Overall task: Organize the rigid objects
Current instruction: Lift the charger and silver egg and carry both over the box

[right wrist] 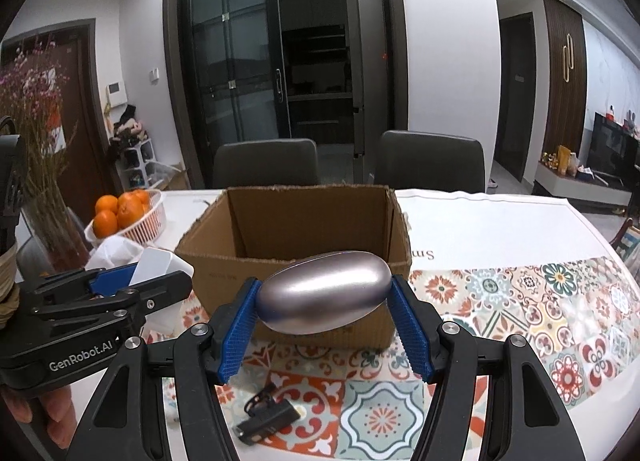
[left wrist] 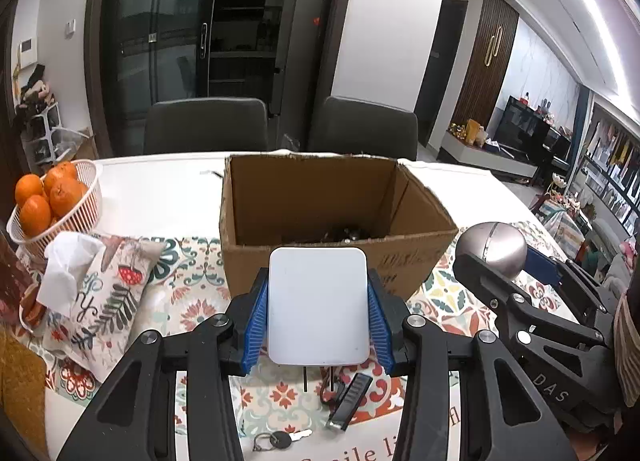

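1. Left gripper (left wrist: 319,311): blue fingers (left wrist: 256,325) clenched on a white flat rounded-corner case (left wrist: 318,305), gripped by its two side edges, broad face toward the camera. Held above the worktop (left wrist: 160,185), just short of the cardboard box (left wrist: 336,221) near wall.
2. Right gripper (right wrist: 325,311): blue fingers (right wrist: 412,325) clenched on a silver egg-shaped case (right wrist: 324,293), gripped at its two ends, long axis slightly tilted, right end higher. Also off the worktop, in front of the box.
3. Box is open-topped and sits on the patterned tablecloth (right wrist: 520,301). Some dark items lie at the bottom; can't tell what they are.
4. In the left wrist view the right gripper shows at the right, beside the box's right corner, silver case in its grip. In the right wrist view the left gripper shows at the left, white case edge visible.
5. Loose on the cloth near the camera, under the left gripper: a key on a ring (left wrist: 280,440) and a black clip-like item (left wrist: 348,401). The two are near each other but apart.
6. Left of the box: white basket of oranges (left wrist: 52,201), then a fabric tissue pouch (left wrist: 108,293) with tissue sticking out.
7. Two dark chairs (left wrist: 206,125) stand behind the worktop's far edge.
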A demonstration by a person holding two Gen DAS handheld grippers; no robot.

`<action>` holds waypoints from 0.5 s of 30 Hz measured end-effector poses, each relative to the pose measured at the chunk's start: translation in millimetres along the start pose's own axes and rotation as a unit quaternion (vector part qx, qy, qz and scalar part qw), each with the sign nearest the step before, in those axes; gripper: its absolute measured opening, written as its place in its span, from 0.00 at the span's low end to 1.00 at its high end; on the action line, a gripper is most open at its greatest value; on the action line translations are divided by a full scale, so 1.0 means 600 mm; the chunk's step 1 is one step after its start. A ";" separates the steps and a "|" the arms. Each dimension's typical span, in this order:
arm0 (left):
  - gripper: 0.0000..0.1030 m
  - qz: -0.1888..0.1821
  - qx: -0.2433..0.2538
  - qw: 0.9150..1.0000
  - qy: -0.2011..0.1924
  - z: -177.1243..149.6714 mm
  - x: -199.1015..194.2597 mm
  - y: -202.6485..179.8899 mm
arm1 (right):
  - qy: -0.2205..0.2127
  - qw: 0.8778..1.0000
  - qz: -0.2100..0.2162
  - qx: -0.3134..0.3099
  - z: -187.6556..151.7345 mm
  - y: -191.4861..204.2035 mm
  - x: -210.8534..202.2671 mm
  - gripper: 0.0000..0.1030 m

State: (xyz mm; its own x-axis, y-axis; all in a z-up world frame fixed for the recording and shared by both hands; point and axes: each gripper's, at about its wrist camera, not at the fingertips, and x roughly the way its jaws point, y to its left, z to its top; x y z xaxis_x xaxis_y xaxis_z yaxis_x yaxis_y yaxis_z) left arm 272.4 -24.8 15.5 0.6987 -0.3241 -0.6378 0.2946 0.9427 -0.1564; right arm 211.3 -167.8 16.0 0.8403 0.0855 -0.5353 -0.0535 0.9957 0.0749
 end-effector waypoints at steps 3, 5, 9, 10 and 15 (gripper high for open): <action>0.43 0.000 0.003 1.000 -0.004 0.012 -0.001 -0.004 | -0.005 1.000 0.001 0.004 0.010 -0.005 0.001 0.63; 0.43 0.000 0.003 1.000 -0.007 0.021 0.000 -0.005 | -0.010 1.000 0.001 0.004 0.018 -0.006 0.001 0.63; 0.43 -0.001 0.004 1.000 -0.011 0.037 0.002 -0.006 | -0.014 1.000 0.001 0.003 0.030 -0.005 0.004 0.63; 0.43 -0.001 0.004 1.000 -0.011 0.041 0.003 -0.005 | -0.015 1.000 0.001 0.003 0.034 -0.005 0.005 0.63; 0.43 -0.004 0.003 1.000 -0.014 0.060 0.009 -0.005 | -0.018 1.000 0.001 0.001 0.048 -0.006 0.011 0.63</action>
State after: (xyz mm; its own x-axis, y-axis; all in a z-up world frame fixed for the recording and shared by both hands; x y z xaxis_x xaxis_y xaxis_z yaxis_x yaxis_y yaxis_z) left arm 298.8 -32.4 39.7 0.7138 -0.3332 -0.6160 0.3034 0.9399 -0.1568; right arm 232.8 -171.8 36.3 0.8588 0.0854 -0.5051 -0.0531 0.9955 0.0779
